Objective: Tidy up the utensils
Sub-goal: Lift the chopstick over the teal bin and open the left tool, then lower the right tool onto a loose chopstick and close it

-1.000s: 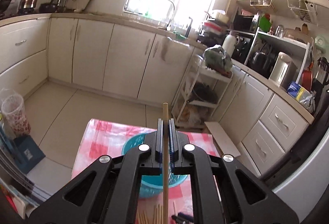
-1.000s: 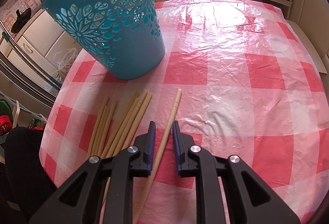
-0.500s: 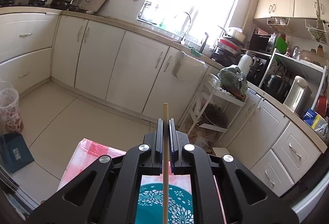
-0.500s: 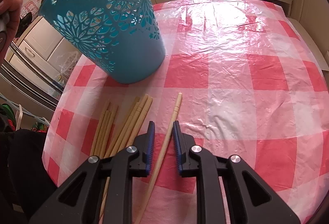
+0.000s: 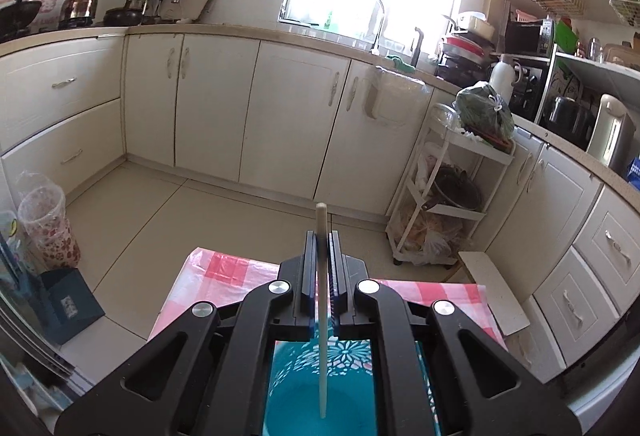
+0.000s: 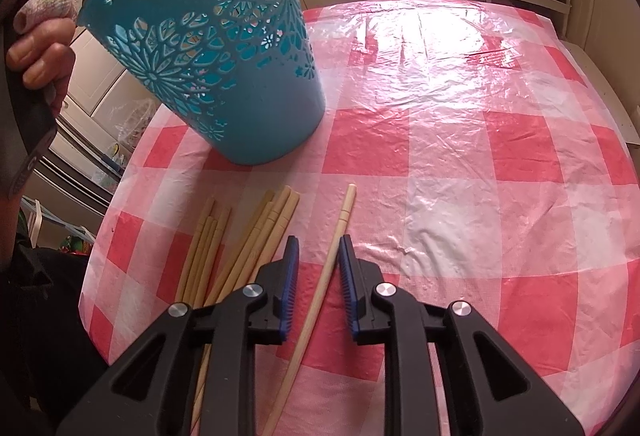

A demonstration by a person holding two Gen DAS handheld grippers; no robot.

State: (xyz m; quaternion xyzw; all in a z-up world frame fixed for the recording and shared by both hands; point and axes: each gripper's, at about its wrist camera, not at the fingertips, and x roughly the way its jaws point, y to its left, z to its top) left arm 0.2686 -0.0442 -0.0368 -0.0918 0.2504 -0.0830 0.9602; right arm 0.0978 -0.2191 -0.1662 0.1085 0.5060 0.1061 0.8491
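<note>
Chopsticks are the items being sorted, and the one pale wooden chopstick (image 5: 322, 316) clamped in my left hand-held gripper (image 5: 321, 256) now hangs with its lower tip inside the mouth of the teal plastic bucket with flower-shaped cut-outs (image 6: 224, 68). A second ago the left wrist view showed that bucket farther ahead on the tabletop, with loose sticks visible below the jaws; now the bucket interior fills the space directly under the jaws, so I have carried the stick over the opening and lowered it. I judge the insertion to be nearly complete: only the release remains for this piece. My right hand-held gripper (image 6: 318, 264) has kept its place, jaws apart and slightly wider than a second ago, straddling a single separate wooden chopstick (image 6: 320, 288) that lies on the red-and-white checked plastic-covered tabletop (image 6: 480, 164); its pads do not press on the stick, so nothing is held there. Count: one bucket, standing on the tabletop; one chopstick in my left grip; one lone chopstick between the right jaws; and a bundle of loose wooden chopsticks (image 6: 240, 244) just to its left, about seven ends visible, though overlap and the gripper body prevent an exact figure. My left hand (image 6: 40, 48) shows at the frame edge beside the bucket.
</note>
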